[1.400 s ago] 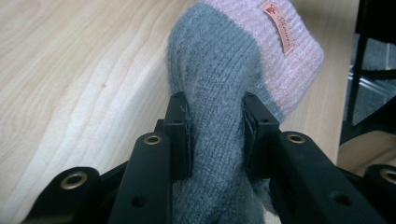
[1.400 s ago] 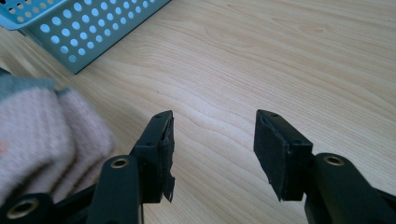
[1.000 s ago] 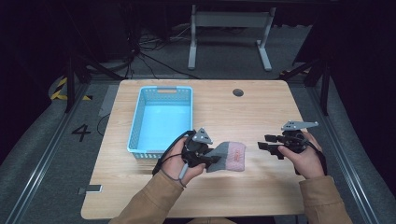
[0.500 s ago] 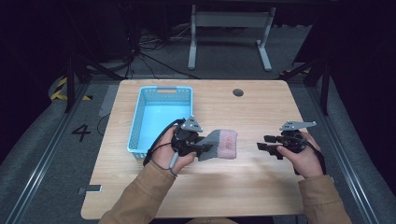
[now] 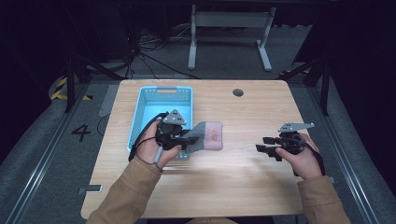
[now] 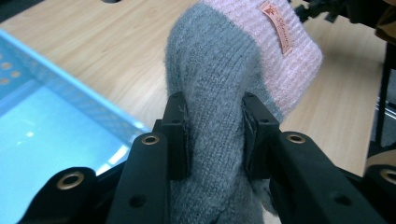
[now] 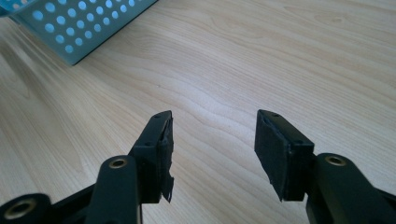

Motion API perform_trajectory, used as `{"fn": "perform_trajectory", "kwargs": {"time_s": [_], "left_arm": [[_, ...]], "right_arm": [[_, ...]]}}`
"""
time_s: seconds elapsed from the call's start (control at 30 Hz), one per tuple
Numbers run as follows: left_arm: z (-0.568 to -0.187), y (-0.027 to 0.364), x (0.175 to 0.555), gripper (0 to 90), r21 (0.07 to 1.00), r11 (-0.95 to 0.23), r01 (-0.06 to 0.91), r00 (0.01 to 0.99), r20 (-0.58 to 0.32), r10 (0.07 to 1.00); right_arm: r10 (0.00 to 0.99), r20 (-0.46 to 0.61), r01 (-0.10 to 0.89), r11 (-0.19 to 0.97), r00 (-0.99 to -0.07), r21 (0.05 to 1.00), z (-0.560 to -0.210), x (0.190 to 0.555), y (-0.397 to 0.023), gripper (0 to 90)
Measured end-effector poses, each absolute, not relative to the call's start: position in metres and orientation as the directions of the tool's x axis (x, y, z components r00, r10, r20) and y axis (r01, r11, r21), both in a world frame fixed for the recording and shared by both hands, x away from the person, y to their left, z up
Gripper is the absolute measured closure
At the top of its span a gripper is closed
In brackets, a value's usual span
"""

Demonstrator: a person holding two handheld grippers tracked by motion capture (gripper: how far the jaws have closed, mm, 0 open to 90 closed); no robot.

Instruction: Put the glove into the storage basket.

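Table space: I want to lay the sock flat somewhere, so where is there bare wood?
The table is bare between the sock and the right gripper, along the near edge, and on the far right around the round hole. The left side is crowded: the blue basket and the left gripper sit there.

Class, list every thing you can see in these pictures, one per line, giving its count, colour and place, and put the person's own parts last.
Sock: one, grey with a pink cuff and a small label, clamped by its grey part in the left gripper, beside the basket's right side.
Basket: one, light blue, perforated walls, on the left half of the table.
Table: one, light wood, with a round hole near its far edge.
Metal stand: one, grey, on the floor beyond the table.
Left gripper: one, black, shut on the sock, at the basket's near right corner.
Right gripper: one, black, jaws open with nothing between them, over the table's right part.
Sleeves: two, tan, at the near edge.
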State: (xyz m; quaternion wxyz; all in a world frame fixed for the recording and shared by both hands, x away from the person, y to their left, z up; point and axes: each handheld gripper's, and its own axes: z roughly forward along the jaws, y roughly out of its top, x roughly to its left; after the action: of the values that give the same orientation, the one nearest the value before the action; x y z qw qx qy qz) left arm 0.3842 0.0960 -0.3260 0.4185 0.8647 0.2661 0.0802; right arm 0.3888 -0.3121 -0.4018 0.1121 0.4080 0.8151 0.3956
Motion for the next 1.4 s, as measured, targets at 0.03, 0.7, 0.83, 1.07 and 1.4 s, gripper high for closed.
{"fn": "perform_trajectory", "kwargs": {"time_s": [0.03,0.7,0.83,1.07,1.4], "left_arm": [[-0.325,0.101,0.387,67.7,0.766,-0.505,0.398,0.839,-0.081,0.539],[-0.33,0.161,0.435,67.6,0.742,-0.492,0.455,0.763,-0.039,0.646],[-0.338,0.166,0.446,67.5,0.733,-0.486,0.476,0.745,-0.043,0.666],[-0.348,0.165,0.457,67.5,0.708,-0.499,0.499,0.745,-0.057,0.665],[-0.371,0.161,0.474,67.5,0.636,-0.539,0.552,0.732,-0.059,0.679]], "right_arm": [[0.755,0.143,0.579,0.353,-0.64,0.735,-0.403,0.388,-0.312,47.8],[0.774,0.134,0.601,0.357,-0.618,0.715,-0.41,0.374,-0.319,47.3],[0.774,0.134,0.601,0.358,-0.619,0.714,-0.411,0.374,-0.319,47.2],[0.768,0.13,0.598,0.369,-0.628,0.711,-0.412,0.374,-0.316,47.0],[0.764,0.126,0.598,0.38,-0.633,0.706,-0.414,0.374,-0.315,46.7]]}}
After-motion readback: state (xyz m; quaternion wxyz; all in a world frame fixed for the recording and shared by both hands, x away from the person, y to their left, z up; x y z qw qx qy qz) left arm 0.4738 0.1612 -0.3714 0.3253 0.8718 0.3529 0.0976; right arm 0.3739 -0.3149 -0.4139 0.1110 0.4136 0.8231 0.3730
